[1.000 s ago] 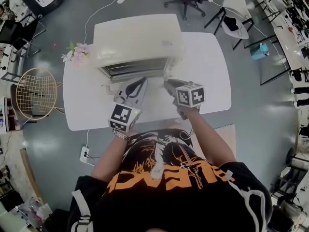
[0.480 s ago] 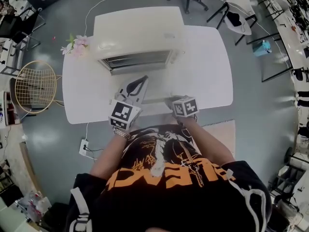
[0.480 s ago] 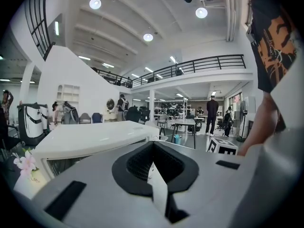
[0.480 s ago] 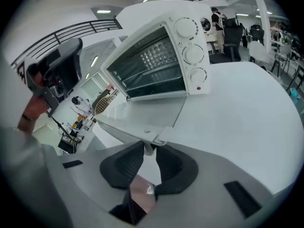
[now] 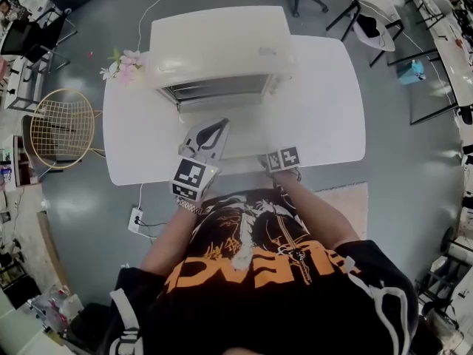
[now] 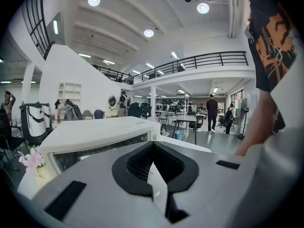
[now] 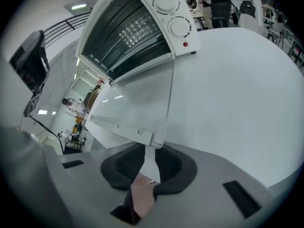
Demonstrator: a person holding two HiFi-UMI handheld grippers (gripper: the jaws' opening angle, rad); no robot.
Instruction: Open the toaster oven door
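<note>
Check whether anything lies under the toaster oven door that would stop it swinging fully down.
Nothing visible does. The door already lies nearly flat over the table, which is bare beside it, and the flowers stand well off beside the toaster oven.

right gripper view | white boxy metal toaster oven (image 7: 173,25): top's cut off up there | white door handle (image 7: 153,139): near end hidden inside right gripper (image 7: 151,151)

A white table (image 5: 325,109) carries a toaster oven (image 5: 218,43) and pink flowers (image 5: 122,65).
</note>
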